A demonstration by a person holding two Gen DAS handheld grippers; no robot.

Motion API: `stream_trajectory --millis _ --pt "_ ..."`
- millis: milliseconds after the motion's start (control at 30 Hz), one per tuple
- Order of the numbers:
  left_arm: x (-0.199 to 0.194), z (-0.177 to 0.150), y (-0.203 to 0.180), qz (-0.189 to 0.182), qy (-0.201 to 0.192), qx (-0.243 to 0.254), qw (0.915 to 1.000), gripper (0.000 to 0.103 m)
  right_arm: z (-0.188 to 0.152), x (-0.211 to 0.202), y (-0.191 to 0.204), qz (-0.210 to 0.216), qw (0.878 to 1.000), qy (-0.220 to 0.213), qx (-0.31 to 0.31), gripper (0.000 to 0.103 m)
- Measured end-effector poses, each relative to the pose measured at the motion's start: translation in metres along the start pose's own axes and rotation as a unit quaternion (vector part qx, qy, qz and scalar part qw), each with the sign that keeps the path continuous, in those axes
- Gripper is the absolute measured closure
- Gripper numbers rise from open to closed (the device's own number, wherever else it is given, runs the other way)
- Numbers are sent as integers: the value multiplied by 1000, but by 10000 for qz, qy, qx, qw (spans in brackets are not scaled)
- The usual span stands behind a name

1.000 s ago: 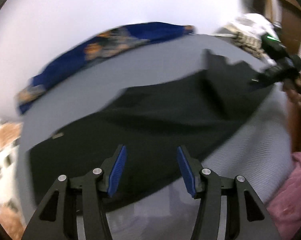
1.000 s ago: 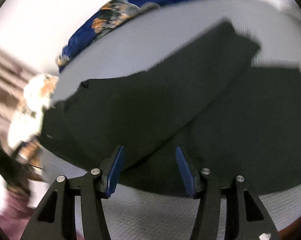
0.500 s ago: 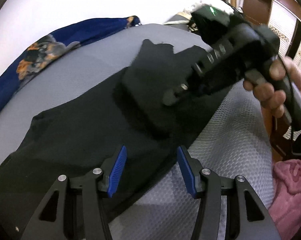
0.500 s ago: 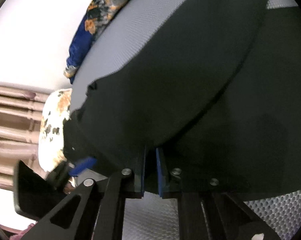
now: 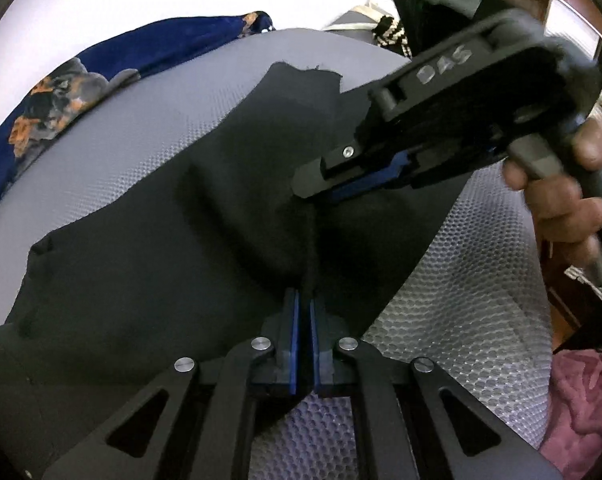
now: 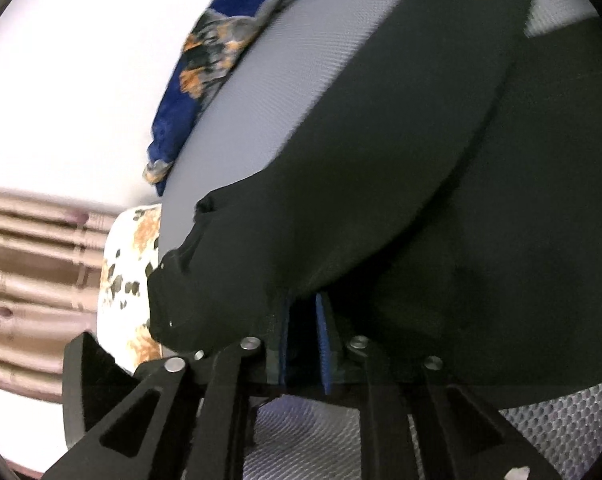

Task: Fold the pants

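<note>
Black pants (image 5: 149,248) lie half-doubled on the grey mattress (image 5: 149,132). The left gripper (image 5: 303,312) is clamped on their near edge. The right gripper (image 6: 303,320), jaws opening, has a cloth fold between them; most folding remains.

pants (image 5: 149,264): 1, black, centre | grippers: 2, left gripper (image 5: 304,308) at 6 o'clock, right gripper (image 5: 321,192) at 2 o'clock | hand (image 5: 565,192): 1, at 3 o'clock | blue patterned cloth (image 5: 101,76): 1, at 10 o'clock | pink cloth (image 5: 585,400): 1, at 4 o'clock | spotted pillow (image 6: 129,276): 1, right wrist view, at 9 o'clock
</note>
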State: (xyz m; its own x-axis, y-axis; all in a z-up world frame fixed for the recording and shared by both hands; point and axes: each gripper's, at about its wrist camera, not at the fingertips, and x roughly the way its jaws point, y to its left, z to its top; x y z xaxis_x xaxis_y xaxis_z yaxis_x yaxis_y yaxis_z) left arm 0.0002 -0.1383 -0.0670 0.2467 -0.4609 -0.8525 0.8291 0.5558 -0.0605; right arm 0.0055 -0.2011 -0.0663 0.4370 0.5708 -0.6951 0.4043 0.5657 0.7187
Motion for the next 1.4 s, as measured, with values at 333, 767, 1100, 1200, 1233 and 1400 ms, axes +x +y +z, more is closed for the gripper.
stream_trajectory --millis 333,767,1100,1200,1233,1400 --pt "-1 0 7 -77 0 -205 9998 98 62 -35 -60 -334 9943 -905 463 82" --pt "4 3 16 -221 140 -404 9988 98 143 -101 -104 -611 9783 -1638 1112 86" --pt "6 1 15 -250 176 -430 9986 98 166 -100 -96 -923 9771 -1622 1025 97" --pt "6 3 16 -274 151 -446 9985 98 167 -108 -85 -1099 9757 -1708 824 99" --pt "5 4 17 -292 121 -454 9985 98 165 -115 -77 -1153 9744 -1795 713 99" --pt "-1 11 17 -199 -46 -316 9993 98 137 -173 -37 -1547 9591 -2361 222 99"
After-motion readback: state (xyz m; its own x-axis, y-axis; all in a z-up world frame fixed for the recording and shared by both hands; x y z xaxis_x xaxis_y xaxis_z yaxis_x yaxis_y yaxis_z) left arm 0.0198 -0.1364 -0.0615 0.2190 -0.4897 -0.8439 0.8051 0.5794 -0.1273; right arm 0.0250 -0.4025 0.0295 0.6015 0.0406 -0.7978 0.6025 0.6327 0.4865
